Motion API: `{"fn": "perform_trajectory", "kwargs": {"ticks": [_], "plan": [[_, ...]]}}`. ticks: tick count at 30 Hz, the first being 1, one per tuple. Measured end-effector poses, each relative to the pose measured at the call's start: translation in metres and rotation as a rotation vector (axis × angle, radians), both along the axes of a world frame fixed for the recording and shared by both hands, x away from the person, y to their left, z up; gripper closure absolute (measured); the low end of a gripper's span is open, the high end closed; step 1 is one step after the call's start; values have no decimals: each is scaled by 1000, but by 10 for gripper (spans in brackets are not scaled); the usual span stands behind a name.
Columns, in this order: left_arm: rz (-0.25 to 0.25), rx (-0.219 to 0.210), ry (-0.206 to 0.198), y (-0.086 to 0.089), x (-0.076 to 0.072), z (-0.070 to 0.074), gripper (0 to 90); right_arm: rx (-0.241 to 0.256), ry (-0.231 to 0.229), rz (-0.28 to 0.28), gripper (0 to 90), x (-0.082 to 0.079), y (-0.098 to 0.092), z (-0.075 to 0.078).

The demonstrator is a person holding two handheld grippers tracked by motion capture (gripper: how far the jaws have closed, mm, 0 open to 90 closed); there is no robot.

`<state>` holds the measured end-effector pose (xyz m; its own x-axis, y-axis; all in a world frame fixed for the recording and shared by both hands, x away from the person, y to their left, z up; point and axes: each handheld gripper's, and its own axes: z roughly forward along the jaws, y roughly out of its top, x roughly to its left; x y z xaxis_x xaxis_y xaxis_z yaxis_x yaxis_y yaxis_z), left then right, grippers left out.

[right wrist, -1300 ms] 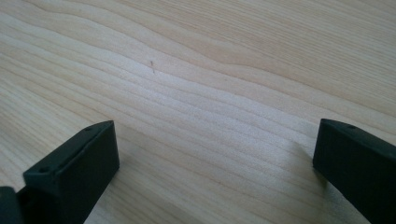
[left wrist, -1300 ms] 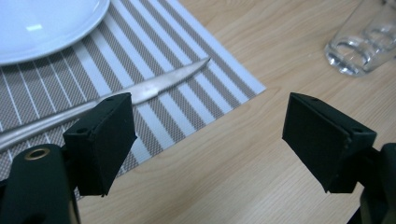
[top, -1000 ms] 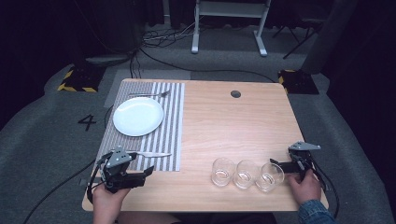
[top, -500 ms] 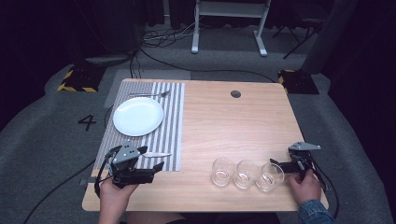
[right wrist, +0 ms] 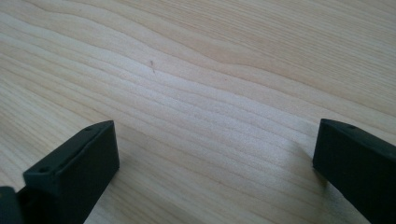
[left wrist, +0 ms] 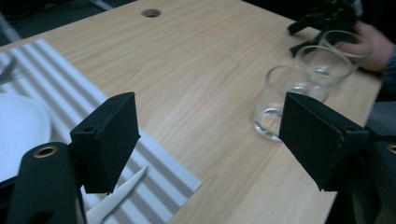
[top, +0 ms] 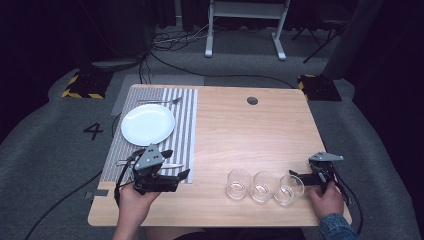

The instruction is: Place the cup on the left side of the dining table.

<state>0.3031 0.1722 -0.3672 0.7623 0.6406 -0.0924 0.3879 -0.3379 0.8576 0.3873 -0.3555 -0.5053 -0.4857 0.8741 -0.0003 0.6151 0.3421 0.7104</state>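
Observation:
My left gripper (top: pixel 184 175) hovers open over the near right corner of the striped placemat (top: pixel 186 120), its jaws pointing right toward three clear glasses. The nearest glass (left wrist: pixel 285 102) stands just ahead in the left gripper view, with nothing between the jaws of my left gripper (left wrist: pixel 210 140). A knife (top: pixel 169 165) lies on the mat under this gripper, its tip (left wrist: pixel 116 198) showing by the left jaw. My right gripper (top: pixel 296 176) is open at the table's near right, beside the right-hand glass (top: pixel 289 189). In the right gripper view my right gripper (right wrist: pixel 215 154) has just bare wood between its jaws.
A white plate (top: pixel 148 124) sits on the placemat, with a fork (top: pixel 160 101) beyond it. The left glass (top: pixel 238 183) and middle glass (top: pixel 263 186) stand in a row near the front edge. A round cable hole (top: pixel 252 100) marks the far side of the wooden table (top: pixel 250 135).
My left gripper has moved right from the table's near left corner to over the placemat's near corner. The right gripper and the glasses have stayed put.

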Motion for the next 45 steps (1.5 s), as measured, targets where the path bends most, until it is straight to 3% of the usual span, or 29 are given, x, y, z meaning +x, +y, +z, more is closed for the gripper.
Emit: {"fn": "perform_trajectory", "kwargs": {"ticks": [3,12,23,27,33,37,45], "plan": [[-40,-22,-10,-8,2,4,200,0,0,0,7,0,0,0],[-126,9,-16,-41,16,7,199,-3,-1,-1,6,0,0,0],[-231,4,-13,-80,36,5,197,-3,-1,-2,7,0,0,0],[-281,-38,-4,-95,40,3,185,-3,-1,-2,6,0,0,0],[-304,-74,-13,-113,44,-7,157,-2,-1,-3,6,0,0,0],[-323,-46,9,-122,46,-18,157,-1,0,-3,6,0,0,0],[-324,-52,26,-131,47,-36,155,-1,0,-3,7,0,0,0]]}}
